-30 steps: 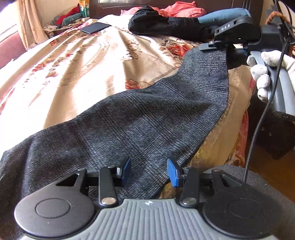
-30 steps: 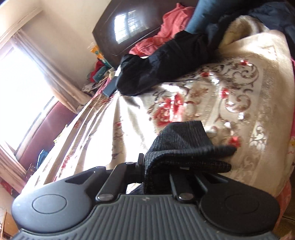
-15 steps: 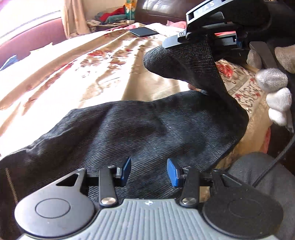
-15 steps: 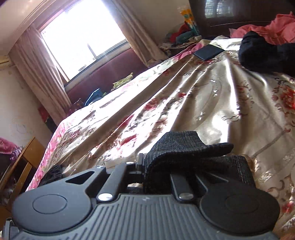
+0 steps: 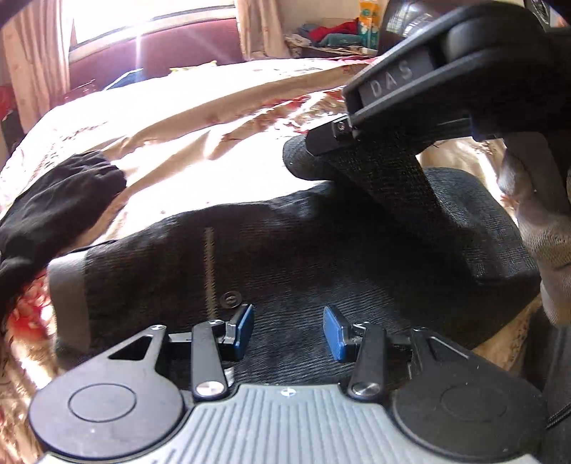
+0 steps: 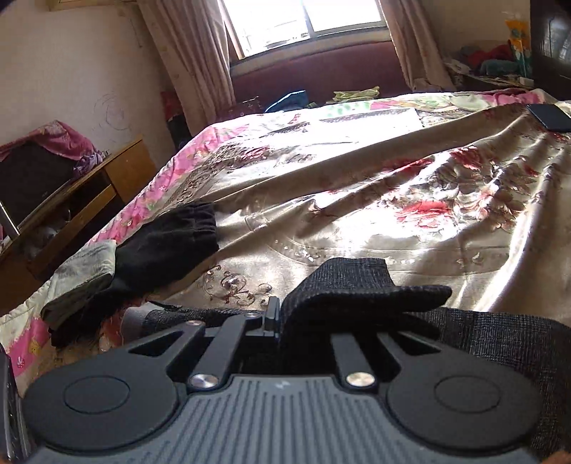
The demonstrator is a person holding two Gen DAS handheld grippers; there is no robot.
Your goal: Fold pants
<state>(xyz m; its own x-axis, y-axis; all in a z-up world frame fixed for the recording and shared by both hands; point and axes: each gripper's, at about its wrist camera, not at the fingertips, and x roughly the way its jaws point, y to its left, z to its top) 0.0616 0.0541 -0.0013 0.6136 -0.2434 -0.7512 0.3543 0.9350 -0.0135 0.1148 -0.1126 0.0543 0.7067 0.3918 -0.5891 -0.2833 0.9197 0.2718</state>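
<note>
While the right claw (image 6: 285,321) is pinching a folded end of the grey pants (image 5: 321,257) above the bed (image 6: 357,200), the left claw (image 5: 287,330) hangs spread over them, holding nothing.

**Location: lived-in home bedroom**

I am working over a large bed (image 6: 357,185), which fills most of both views. It is covered by a glossy beige bedspread (image 6: 446,228) with red floral print and a pink patterned border. Behind it I note a bright window (image 6: 307,21) with pale curtains (image 6: 192,53) at either side, and a maroon padded bench (image 6: 314,71) below the sill carrying loose items. A wooden cabinet (image 6: 89,185) stands at the left wall. A dark wooden headboard (image 6: 549,43) stands at the right, with cluttered clothing beside it. Spare dark garments (image 6: 167,242) lie on the bed. A dark phone (image 6: 549,116) rests on the cover.
</note>
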